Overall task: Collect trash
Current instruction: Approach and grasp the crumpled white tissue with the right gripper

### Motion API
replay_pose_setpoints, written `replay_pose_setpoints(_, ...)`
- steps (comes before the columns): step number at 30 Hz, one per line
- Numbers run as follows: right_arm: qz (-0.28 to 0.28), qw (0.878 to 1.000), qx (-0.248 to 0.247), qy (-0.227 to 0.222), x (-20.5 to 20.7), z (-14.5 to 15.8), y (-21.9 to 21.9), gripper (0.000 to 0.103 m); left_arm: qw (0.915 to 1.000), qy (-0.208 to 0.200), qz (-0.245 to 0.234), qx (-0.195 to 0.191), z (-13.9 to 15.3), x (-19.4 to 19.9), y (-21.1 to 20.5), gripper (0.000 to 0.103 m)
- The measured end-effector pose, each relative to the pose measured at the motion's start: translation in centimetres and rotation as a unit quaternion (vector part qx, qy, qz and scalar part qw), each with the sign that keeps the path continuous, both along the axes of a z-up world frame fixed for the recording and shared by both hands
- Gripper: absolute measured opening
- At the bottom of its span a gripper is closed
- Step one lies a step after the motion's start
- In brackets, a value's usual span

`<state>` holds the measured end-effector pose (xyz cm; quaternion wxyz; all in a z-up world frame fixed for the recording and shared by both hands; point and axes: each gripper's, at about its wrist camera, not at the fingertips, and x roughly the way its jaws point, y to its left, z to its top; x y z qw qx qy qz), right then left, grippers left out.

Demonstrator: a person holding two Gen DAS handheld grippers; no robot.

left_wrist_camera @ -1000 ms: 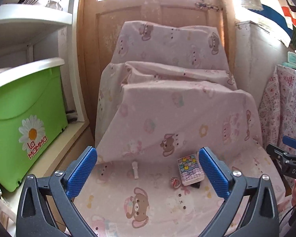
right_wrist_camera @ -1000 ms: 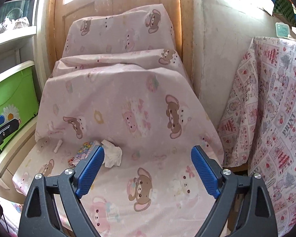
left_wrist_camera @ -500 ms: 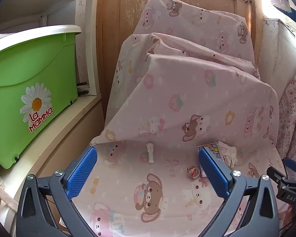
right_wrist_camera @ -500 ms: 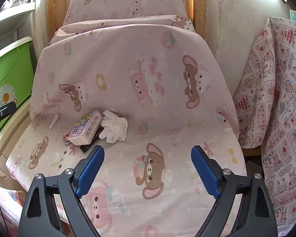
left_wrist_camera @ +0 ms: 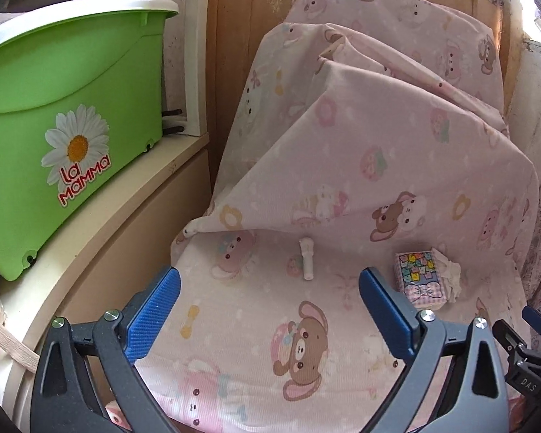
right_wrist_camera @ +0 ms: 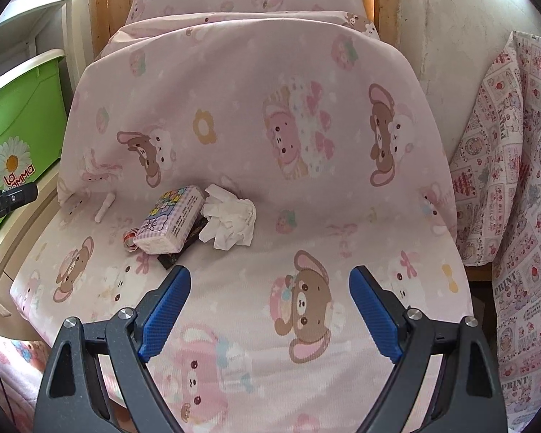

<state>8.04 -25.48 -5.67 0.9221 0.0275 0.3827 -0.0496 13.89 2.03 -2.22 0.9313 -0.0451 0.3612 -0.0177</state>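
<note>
Right wrist view: crumpled tissue (right_wrist_camera: 231, 222), eleven o'clock of right gripper (right_wrist_camera: 269, 305), fingers wide, empty, nearer arm. Left gripper (left_wrist_camera: 269, 306) wide, empty; small white stick (left_wrist_camera: 306, 258) at twelve o'clock, long axis running twelve-to-six.

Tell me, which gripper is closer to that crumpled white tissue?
Right, probably. The right gripper hovers open just short of the tissue. The left gripper, also open, sits further off, with the tissue beyond its right finger.

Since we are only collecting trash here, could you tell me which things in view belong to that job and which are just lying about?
Trash:
crumpled tissue
small white stick
red-and-white scrap
dark flat wrapper

Lying about, likely:
tissue pack
green bin
patterned cloth
</note>
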Motion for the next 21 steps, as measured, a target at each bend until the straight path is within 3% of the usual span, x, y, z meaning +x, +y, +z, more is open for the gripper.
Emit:
replay_pose_setpoints(6,-0.013,0.999,0.042,0.009,0.5,-0.4,-1.2,0.090,0.9994,-0.004,0.001,0.035,-0.2,0.0,-0.3,0.094)
replay_pose_setpoints(8,-0.014,0.998,0.051,0.014,0.8,-0.7,-1.5,0.086,0.9990,-0.004,-0.003,0.044,-0.2,0.0,-0.5,0.095)
replay_pose_setpoints(14,-0.004,0.998,0.052,0.033,2.2,-1.6,-0.6,0.081,0.9980,0.016,-0.008,0.060,-0.9,0.5,-0.9,0.100)
replay_pose_setpoints(21,0.040,0.997,0.038,0.055,6.8,-1.9,1.3,0.077,0.9958,0.028,-0.015,0.086,-2.1,1.0,-2.0,0.100)
